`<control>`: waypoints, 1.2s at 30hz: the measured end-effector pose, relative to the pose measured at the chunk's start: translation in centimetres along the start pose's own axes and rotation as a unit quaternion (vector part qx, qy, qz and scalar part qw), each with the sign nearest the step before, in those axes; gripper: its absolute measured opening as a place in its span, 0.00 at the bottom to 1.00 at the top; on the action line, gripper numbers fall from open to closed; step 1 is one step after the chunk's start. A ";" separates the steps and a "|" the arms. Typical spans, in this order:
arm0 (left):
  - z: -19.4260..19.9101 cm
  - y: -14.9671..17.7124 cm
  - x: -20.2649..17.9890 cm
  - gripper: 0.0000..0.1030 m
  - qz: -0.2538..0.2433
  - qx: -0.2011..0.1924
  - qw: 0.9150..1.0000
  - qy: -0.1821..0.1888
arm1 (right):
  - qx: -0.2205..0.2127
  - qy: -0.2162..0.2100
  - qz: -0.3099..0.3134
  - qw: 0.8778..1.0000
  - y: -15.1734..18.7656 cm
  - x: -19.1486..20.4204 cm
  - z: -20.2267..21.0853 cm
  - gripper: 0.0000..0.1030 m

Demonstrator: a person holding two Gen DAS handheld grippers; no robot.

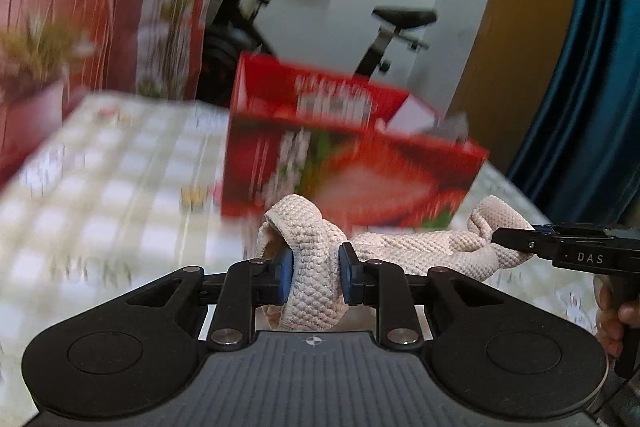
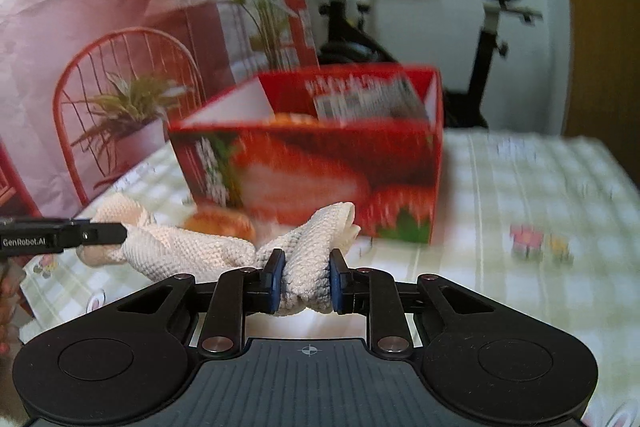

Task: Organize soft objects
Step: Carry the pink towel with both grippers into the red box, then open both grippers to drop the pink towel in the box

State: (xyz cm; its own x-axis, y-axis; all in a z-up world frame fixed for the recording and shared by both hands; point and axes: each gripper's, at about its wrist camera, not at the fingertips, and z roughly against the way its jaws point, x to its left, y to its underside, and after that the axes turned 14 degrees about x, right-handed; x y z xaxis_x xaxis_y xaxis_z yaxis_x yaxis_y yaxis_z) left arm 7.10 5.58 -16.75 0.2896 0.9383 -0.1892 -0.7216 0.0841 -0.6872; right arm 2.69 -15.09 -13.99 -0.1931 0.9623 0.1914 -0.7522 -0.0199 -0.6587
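A cream knitted cloth [image 1: 420, 251] hangs stretched between my two grippers, lifted above the checked tablecloth. My left gripper [image 1: 316, 267] is shut on one bunched end of it. In the right wrist view my right gripper [image 2: 307, 279] is shut on the other end of the cloth [image 2: 188, 251]. Each gripper shows in the other's view: the right gripper [image 1: 516, 241] at the far right, the left gripper [image 2: 116, 233] at the far left. Behind the cloth stands an open red strawberry-printed box [image 2: 320, 163] with something orange inside. A soft orange item [image 2: 220, 223] lies on the table in front of the box.
The table [image 2: 520, 187] carries a green-and-white checked cloth. A potted plant [image 2: 132, 131] and a red wire chair [image 2: 120, 67] stand at its far left. An exercise bike [image 2: 488, 39] is behind the table. A blue curtain [image 1: 592, 67] hangs on the right.
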 end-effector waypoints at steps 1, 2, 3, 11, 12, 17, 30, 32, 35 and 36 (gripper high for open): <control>0.4 -0.9 -0.2 0.24 -0.007 -0.011 1.000 -0.002 | -0.008 0.003 0.009 1.000 -1.1 0.1 0.4 0.20; 0.7 -1.9 -0.4 0.24 -0.014 -0.021 1.000 -0.004 | -0.017 0.007 0.019 1.000 -2.2 0.2 0.7 0.20; 1.0 -3.1 -0.5 0.24 -0.023 -0.031 0.999 -0.006 | -0.024 0.011 0.028 0.999 -3.3 0.3 0.9 0.20; -1.4 -12.0 -1.6 0.24 -0.065 -0.053 0.996 -0.028 | -0.071 0.067 0.101 0.990 -12.4 0.4 0.8 0.20; -2.0 -12.6 -1.6 0.24 -0.070 -0.048 0.996 -0.031 | -0.070 0.073 0.106 0.989 -13.4 0.2 0.3 0.19; -6.8 -15.8 -2.1 0.24 -0.098 0.001 0.995 -0.035 | -0.045 0.101 0.135 0.985 -17.1 -0.4 -3.5 0.19; -15.1 -17.3 -1.7 0.24 -0.125 0.070 0.988 -0.058 | 0.033 0.139 0.158 0.977 -18.5 -1.6 -12.5 0.19; -15.5 -17.0 -1.9 0.24 -0.138 0.082 0.985 -0.063 | 0.048 0.142 0.159 0.976 -18.4 -1.9 -13.3 0.19; -16.1 -16.9 -1.6 0.24 -0.140 0.098 0.983 -0.064 | 0.065 0.140 0.157 0.975 -18.1 -2.2 -14.1 0.19; -16.4 -16.9 -1.4 0.24 -0.136 0.101 0.984 -0.062 | 0.069 0.140 0.155 0.975 -18.1 -2.4 -14.3 0.19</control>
State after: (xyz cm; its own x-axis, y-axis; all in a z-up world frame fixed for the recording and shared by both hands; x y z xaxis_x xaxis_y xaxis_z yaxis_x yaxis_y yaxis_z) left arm 29.18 -2.69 -16.34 0.4196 0.9043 0.0778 -0.7421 0.3912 -0.5443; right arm 25.81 -13.12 -12.93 -0.2603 0.9399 -0.2209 -0.7661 -0.3403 -0.5452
